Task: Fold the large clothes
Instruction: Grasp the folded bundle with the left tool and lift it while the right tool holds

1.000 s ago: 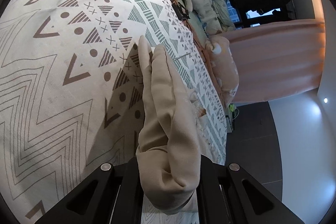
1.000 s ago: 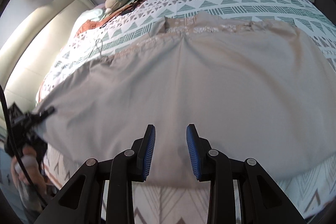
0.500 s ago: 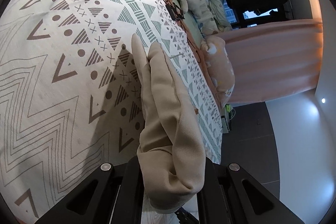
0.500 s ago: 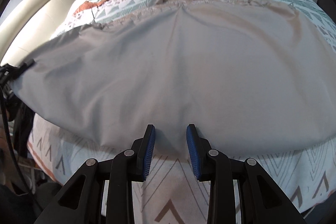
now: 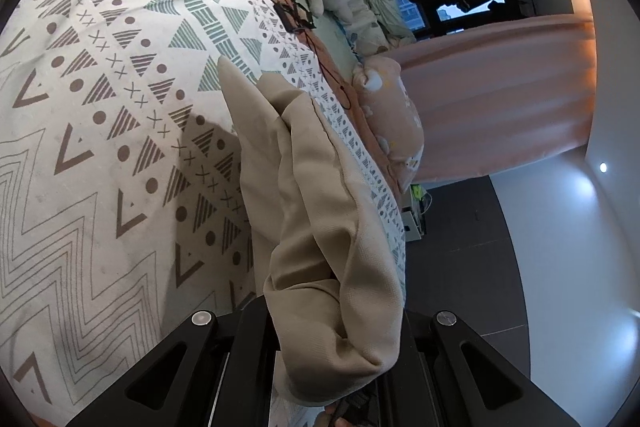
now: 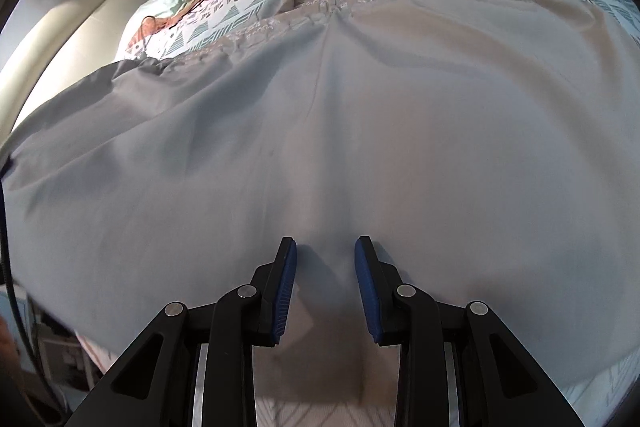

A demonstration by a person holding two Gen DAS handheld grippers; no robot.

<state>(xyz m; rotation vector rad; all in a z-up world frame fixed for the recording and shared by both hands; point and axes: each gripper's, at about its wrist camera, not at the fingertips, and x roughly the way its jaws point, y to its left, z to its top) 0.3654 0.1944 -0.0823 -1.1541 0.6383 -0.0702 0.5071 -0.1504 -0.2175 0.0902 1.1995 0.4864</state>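
Beige garment (image 5: 316, 211) now higher, bunched in clamped left hand-held gripper (image 5: 332, 359); right hand-held gripper (image 6: 325, 267) wide above it.

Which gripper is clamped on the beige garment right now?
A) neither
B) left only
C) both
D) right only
B: a bunched fold of the beige garment sits pinched in the left gripper, while the right gripper hangs over the spread cloth with its blue pads apart.

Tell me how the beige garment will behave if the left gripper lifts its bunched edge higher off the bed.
The beige garment is probably floppy: it bunches in soft folds in the left gripper. It would likely drape and sag, since its spread part lies wide over the bedspread.
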